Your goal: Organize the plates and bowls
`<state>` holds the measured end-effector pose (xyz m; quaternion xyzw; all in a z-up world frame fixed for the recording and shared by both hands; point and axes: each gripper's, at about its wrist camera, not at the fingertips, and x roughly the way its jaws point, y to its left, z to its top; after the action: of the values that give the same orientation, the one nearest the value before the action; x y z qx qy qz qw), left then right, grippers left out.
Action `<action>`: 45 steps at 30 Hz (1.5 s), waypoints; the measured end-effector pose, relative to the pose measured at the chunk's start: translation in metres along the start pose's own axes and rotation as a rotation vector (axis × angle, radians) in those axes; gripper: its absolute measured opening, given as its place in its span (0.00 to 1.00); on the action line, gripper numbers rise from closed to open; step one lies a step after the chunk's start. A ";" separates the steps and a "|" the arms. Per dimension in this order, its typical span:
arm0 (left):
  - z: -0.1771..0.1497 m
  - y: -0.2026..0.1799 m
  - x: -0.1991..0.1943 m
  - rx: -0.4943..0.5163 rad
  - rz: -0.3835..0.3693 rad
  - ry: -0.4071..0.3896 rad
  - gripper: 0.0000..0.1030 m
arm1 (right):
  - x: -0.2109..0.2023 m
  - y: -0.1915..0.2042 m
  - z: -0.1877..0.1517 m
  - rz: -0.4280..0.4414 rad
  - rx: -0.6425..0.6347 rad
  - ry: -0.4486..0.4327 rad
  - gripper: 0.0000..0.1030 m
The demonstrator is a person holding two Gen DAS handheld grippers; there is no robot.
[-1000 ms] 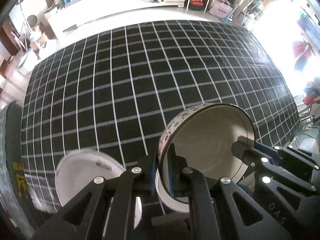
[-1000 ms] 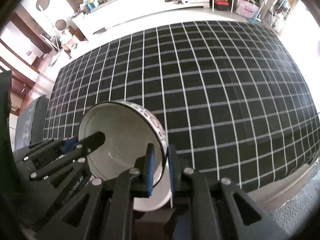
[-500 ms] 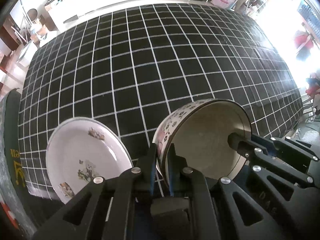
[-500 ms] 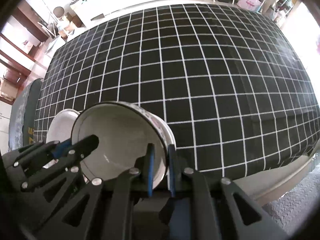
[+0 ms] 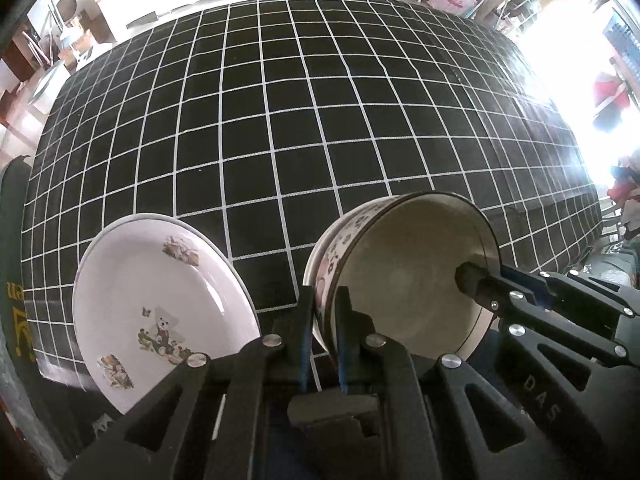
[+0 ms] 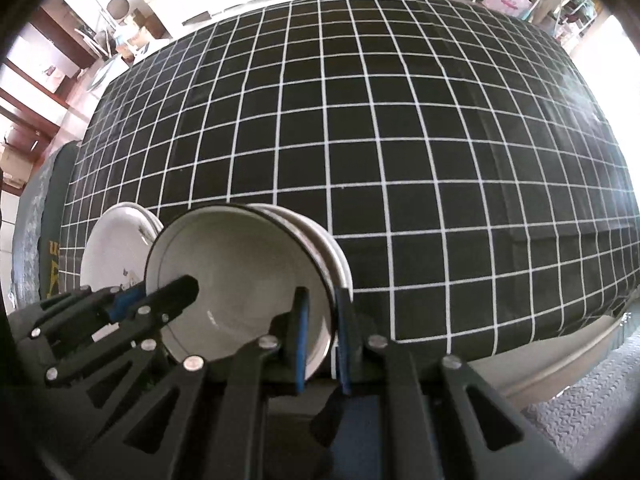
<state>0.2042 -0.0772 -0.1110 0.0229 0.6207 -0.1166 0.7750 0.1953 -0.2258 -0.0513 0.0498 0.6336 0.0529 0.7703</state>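
Left wrist view first: black bench gridded in white, white cabinets and cluttered shelving beyond the far edge, hard glare at the right. Left tongs clenched on the near-left rim of the floral bowl, one blue-padded finger inside the wall, one outside, no slack showing. Bowl tipped toward the camera over the near edge of the bench, stacked on a paler dish beneath it. Right tongs reaching in from the right, gripping the opposite rim. Bear-printed plate just left of the bowl at the near-left corner, tilted.

Right wrist view now: same gridded bench, shelves and wooden furniture off the far-left corner, grey mat below the near edge. Right tongs pinched tight on the bowl rim. Left tongs hooked over the far-side rim. Plate peeking out behind-left, close beside the bowl.
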 end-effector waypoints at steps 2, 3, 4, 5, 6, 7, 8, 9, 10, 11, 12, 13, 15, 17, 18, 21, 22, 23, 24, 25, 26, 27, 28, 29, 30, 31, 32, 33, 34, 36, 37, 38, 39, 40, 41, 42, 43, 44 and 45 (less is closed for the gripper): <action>-0.001 0.003 -0.001 -0.007 0.001 -0.004 0.08 | 0.000 -0.001 0.000 0.003 0.002 -0.003 0.16; -0.002 0.003 -0.003 -0.005 -0.001 -0.013 0.08 | -0.002 -0.002 -0.001 -0.003 0.004 -0.010 0.16; -0.003 0.002 -0.006 0.000 -0.003 -0.020 0.08 | -0.004 -0.003 -0.002 -0.004 0.003 -0.021 0.16; -0.003 0.002 -0.008 0.006 -0.004 -0.028 0.08 | -0.006 -0.003 -0.002 -0.003 0.001 -0.025 0.16; -0.003 0.002 -0.010 0.012 -0.006 -0.034 0.08 | -0.007 -0.003 -0.003 -0.004 -0.001 -0.029 0.16; -0.003 0.000 -0.012 0.013 -0.006 -0.038 0.08 | -0.008 -0.003 -0.003 -0.004 0.000 -0.035 0.16; -0.003 0.001 -0.014 0.009 -0.009 -0.044 0.08 | -0.010 -0.004 -0.003 0.001 0.001 -0.046 0.16; -0.003 0.001 -0.016 0.009 -0.016 -0.050 0.08 | -0.012 -0.004 -0.004 0.008 0.003 -0.055 0.16; -0.002 0.002 -0.018 0.009 -0.020 -0.055 0.08 | -0.014 -0.005 -0.005 0.008 0.005 -0.063 0.16; -0.002 0.002 -0.020 0.009 -0.022 -0.061 0.08 | -0.015 -0.006 -0.006 0.003 0.006 -0.071 0.18; -0.002 0.003 -0.022 0.008 -0.026 -0.067 0.09 | -0.017 -0.006 -0.006 0.003 0.005 -0.077 0.25; -0.002 0.004 -0.024 0.009 -0.031 -0.071 0.12 | -0.019 -0.007 -0.008 0.007 0.005 -0.083 0.30; -0.003 0.005 -0.029 0.012 -0.040 -0.082 0.18 | -0.023 -0.010 -0.010 0.017 0.012 -0.097 0.45; -0.005 0.005 -0.035 0.014 -0.056 -0.096 0.24 | -0.029 -0.014 -0.012 0.031 0.032 -0.114 0.49; -0.006 0.006 -0.037 0.015 -0.067 -0.100 0.28 | -0.032 -0.017 -0.014 0.047 0.046 -0.125 0.51; -0.011 0.011 -0.041 0.012 -0.114 -0.110 0.35 | -0.037 -0.022 -0.016 0.085 0.068 -0.136 0.58; -0.014 0.012 -0.041 0.012 -0.121 -0.112 0.39 | -0.037 -0.023 -0.016 0.096 0.073 -0.138 0.59; -0.016 0.014 -0.040 0.015 -0.131 -0.115 0.41 | -0.037 -0.025 -0.017 0.104 0.078 -0.139 0.61; -0.018 0.016 -0.039 0.014 -0.136 -0.117 0.44 | -0.036 -0.025 -0.017 0.110 0.077 -0.139 0.63; -0.020 0.019 -0.036 0.011 -0.139 -0.118 0.45 | -0.034 -0.026 -0.017 0.113 0.075 -0.136 0.63; -0.022 0.019 -0.036 0.007 -0.145 -0.121 0.46 | -0.030 -0.025 -0.017 0.112 0.078 -0.131 0.64; -0.023 0.022 -0.033 0.003 -0.155 -0.119 0.48 | -0.027 -0.026 -0.017 0.117 0.083 -0.125 0.64; -0.024 0.024 -0.029 0.001 -0.167 -0.112 0.50 | -0.022 -0.028 -0.017 0.125 0.094 -0.116 0.64; -0.025 0.025 -0.026 0.001 -0.173 -0.107 0.51 | -0.018 -0.029 -0.017 0.133 0.101 -0.110 0.64; -0.025 0.026 -0.022 0.001 -0.178 -0.100 0.51 | -0.014 -0.028 -0.017 0.140 0.107 -0.104 0.64; -0.024 0.027 -0.019 0.000 -0.181 -0.093 0.51 | -0.010 -0.029 -0.017 0.149 0.114 -0.096 0.64; -0.023 0.027 -0.013 0.000 -0.188 -0.084 0.51 | -0.007 -0.029 -0.018 0.161 0.118 -0.090 0.64; -0.023 0.027 -0.009 0.000 -0.193 -0.077 0.51 | -0.004 -0.029 -0.017 0.171 0.122 -0.085 0.65; -0.022 0.028 -0.005 -0.001 -0.198 -0.068 0.51 | -0.001 -0.029 -0.017 0.179 0.126 -0.079 0.65; -0.021 0.028 0.003 0.007 -0.218 -0.050 0.51 | 0.003 -0.028 -0.018 0.188 0.130 -0.079 0.68; -0.020 0.027 0.006 0.016 -0.234 -0.048 0.51 | 0.005 -0.028 -0.018 0.197 0.133 -0.084 0.68; -0.020 0.027 0.008 0.025 -0.246 -0.048 0.51 | 0.007 -0.028 -0.018 0.207 0.137 -0.088 0.70; -0.020 0.026 0.010 0.031 -0.254 -0.048 0.51 | 0.009 -0.029 -0.018 0.216 0.143 -0.090 0.72; -0.019 0.025 0.012 0.035 -0.260 -0.047 0.51 | 0.012 -0.030 -0.017 0.226 0.156 -0.092 0.74; -0.017 0.025 0.015 0.037 -0.267 -0.046 0.51 | 0.015 -0.032 -0.017 0.237 0.171 -0.092 0.76; -0.016 0.024 0.019 0.038 -0.273 -0.044 0.51 | 0.017 -0.034 -0.016 0.248 0.182 -0.093 0.77; -0.016 0.025 0.022 0.038 -0.277 -0.039 0.51 | 0.020 -0.036 -0.016 0.265 0.191 -0.091 0.77; -0.015 0.025 0.025 0.040 -0.281 -0.033 0.51 | 0.023 -0.036 -0.015 0.278 0.198 -0.087 0.77; -0.014 0.025 0.029 0.044 -0.281 -0.027 0.51 | 0.025 -0.036 -0.015 0.285 0.204 -0.085 0.77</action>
<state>0.2020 -0.0551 -0.1450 -0.0490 0.6044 -0.2380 0.7587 0.1857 -0.2578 -0.0837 0.2192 0.5890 0.0951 0.7720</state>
